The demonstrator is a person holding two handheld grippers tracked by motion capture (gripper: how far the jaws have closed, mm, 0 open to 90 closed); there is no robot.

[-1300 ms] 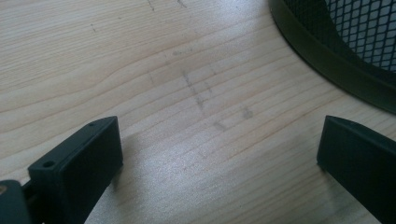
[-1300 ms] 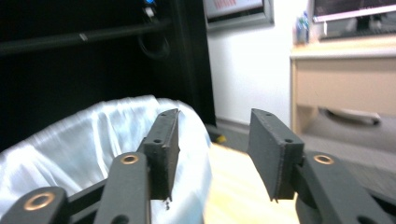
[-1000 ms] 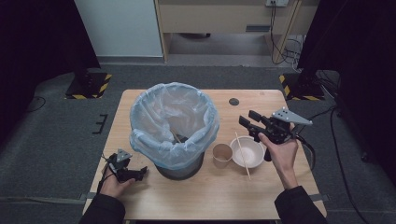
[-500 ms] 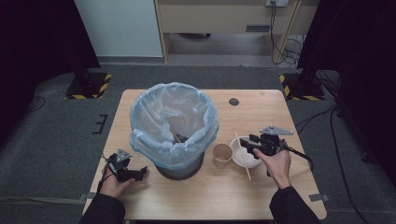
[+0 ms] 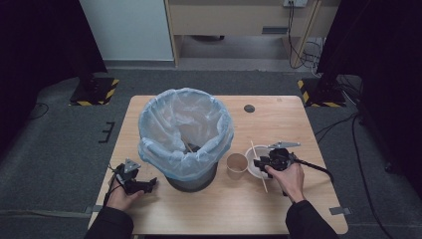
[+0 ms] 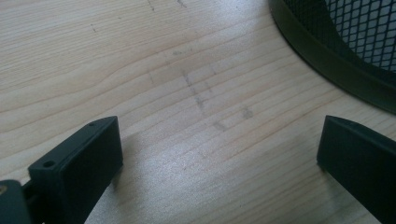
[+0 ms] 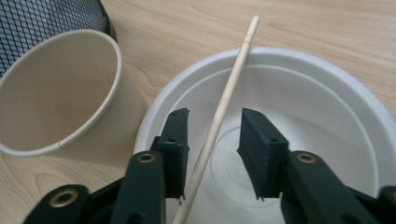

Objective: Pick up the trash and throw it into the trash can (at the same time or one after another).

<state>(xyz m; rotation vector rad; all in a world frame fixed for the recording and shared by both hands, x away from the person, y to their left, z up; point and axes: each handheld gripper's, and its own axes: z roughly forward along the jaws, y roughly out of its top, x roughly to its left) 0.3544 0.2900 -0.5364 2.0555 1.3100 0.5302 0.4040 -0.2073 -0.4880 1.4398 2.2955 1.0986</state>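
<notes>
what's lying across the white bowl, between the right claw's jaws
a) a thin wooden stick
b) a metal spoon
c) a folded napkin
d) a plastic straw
a: in the right gripper view a thin wooden stick lies across the white bowl with the right claw around it, one jaw on each side, not yet pressing; the jaws have just been closing.
</notes>
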